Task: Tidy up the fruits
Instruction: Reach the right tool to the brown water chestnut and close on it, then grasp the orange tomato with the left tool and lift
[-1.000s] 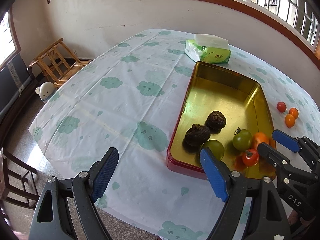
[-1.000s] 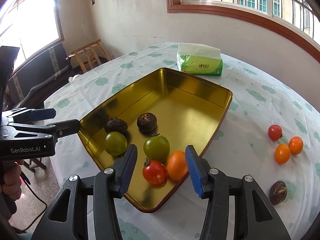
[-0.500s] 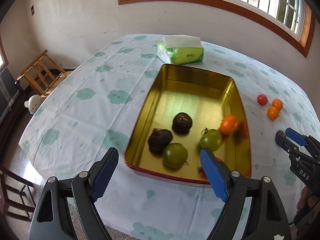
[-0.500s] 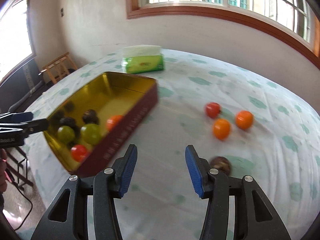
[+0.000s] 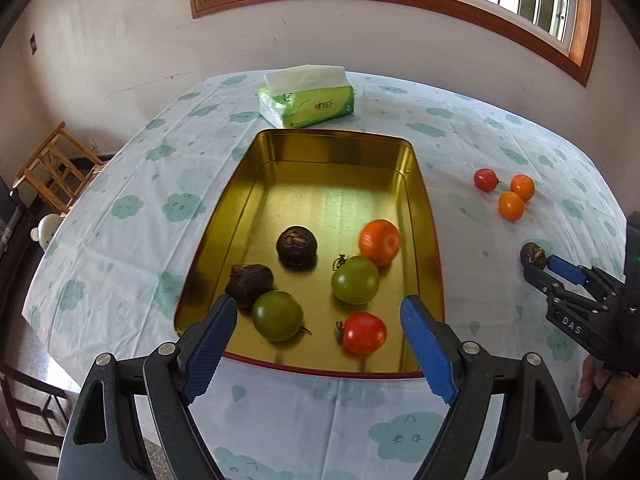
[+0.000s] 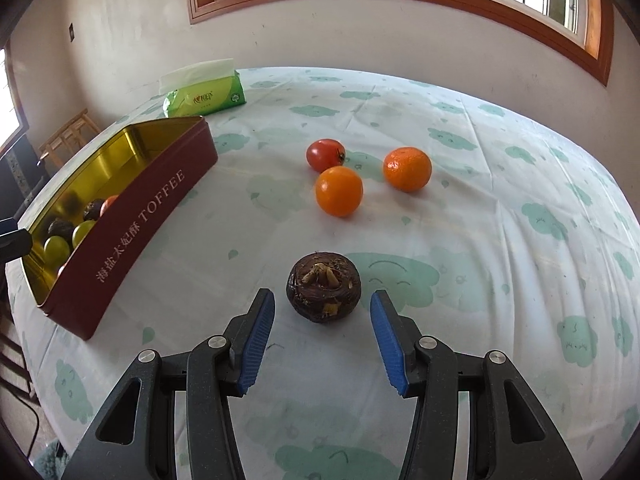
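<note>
The right gripper [image 6: 322, 334] stands part open and empty, lined up on the brown corm [image 6: 323, 293] that lies on the cloth beside the tin [image 6: 132, 216], nearer than the two oranges and the tomato [image 6: 325, 155]. To take it well, I would ease the pads down either side of its middle before closing, since it is round and could roll off. The left gripper [image 5: 320, 350] hangs wide open and empty over the tin's near end.
</note>
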